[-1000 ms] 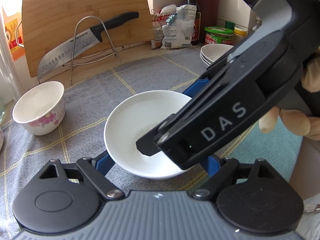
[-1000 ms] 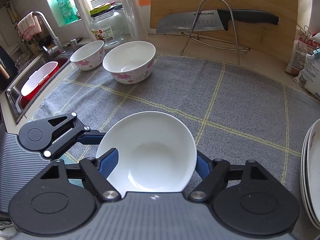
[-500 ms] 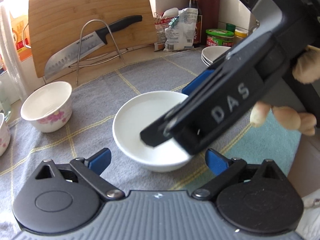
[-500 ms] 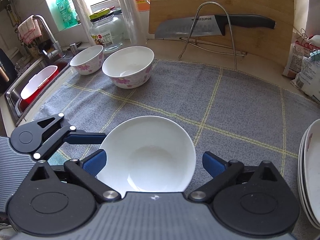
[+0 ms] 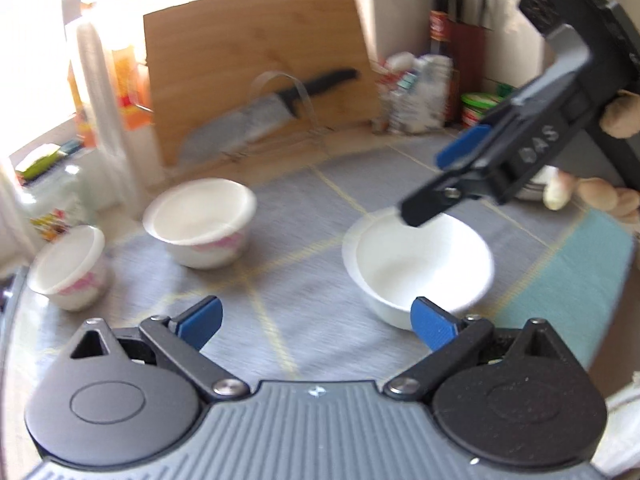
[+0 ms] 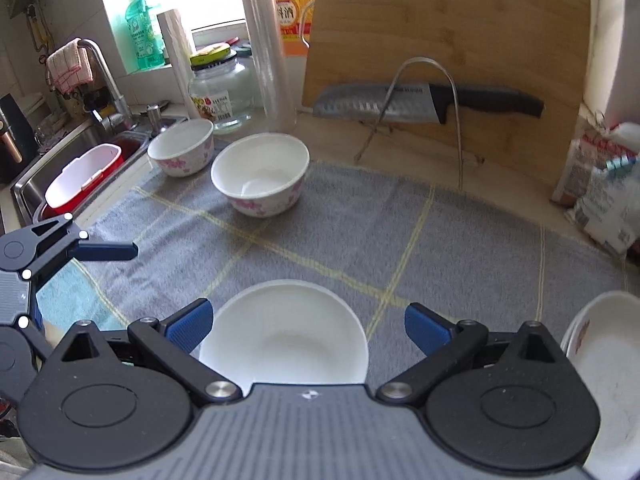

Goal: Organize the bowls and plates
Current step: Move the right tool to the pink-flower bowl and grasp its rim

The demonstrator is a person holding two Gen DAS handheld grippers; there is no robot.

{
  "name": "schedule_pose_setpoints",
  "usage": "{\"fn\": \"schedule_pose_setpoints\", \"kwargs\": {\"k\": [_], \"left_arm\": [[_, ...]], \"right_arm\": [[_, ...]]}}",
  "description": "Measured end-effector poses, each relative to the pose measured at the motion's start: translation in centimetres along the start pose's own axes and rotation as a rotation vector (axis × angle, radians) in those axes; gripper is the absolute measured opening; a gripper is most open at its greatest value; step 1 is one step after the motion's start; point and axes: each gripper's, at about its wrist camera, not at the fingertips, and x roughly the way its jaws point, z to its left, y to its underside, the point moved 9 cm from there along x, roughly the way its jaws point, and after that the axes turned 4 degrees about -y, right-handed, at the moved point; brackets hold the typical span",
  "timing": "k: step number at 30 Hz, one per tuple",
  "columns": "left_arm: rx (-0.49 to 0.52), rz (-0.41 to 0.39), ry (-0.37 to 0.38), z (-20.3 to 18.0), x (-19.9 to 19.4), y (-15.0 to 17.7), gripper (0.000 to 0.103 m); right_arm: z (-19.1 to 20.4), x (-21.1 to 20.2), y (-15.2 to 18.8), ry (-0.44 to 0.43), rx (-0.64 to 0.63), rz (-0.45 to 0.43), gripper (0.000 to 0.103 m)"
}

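Observation:
A plain white bowl [image 6: 284, 340] rests on the grey checked towel [image 6: 400, 232], below and between the spread fingers of my right gripper [image 6: 308, 326]; the pads stand off its rim. In the left wrist view, which is blurred, the same bowl [image 5: 418, 264] lies right of centre with the right gripper [image 5: 438, 178] hovering over its far rim. My left gripper [image 5: 316, 324] is open over bare towel, its right pad just in front of the bowl. Two floral bowls [image 6: 260, 174] [image 6: 182, 152] stand at the towel's far left.
A stack of white plates [image 6: 600, 344] sits at the right edge. A cutting board [image 6: 448, 52] and a knife [image 6: 400, 102] on a wire stand are at the back. Jar and bottles stand at the back left; the sink [image 6: 52, 168] holds a red tub. Food bags [image 6: 600, 184] lie right.
Both grippers opened and let go of the plain white bowl, which stays on the towel. The left gripper drew back and swung left; the right gripper lifted a little.

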Motion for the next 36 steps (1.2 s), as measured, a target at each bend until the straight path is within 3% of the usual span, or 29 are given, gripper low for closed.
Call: {"fn": "schedule_pose_setpoints", "kwargs": {"k": [9,15,36], "left_arm": [[-0.078,-0.014,-0.178,6.8,3.1,-0.8,0.1],[-0.089,-0.017,-0.216,8.0,5.4,-0.8,0.1],[-0.079,0.023,-0.17,8.1,11.1,-1.7,0.1]], "right_arm": [[2.5,3.0,-4.5,-0.013,-0.088,-0.018,0.103],[3.6,5.6,-7.0,-0.055,-0.098,-0.011,0.103],[2.9,12.4,-11.0,-0.093,-0.082,0.067,0.103]]}}
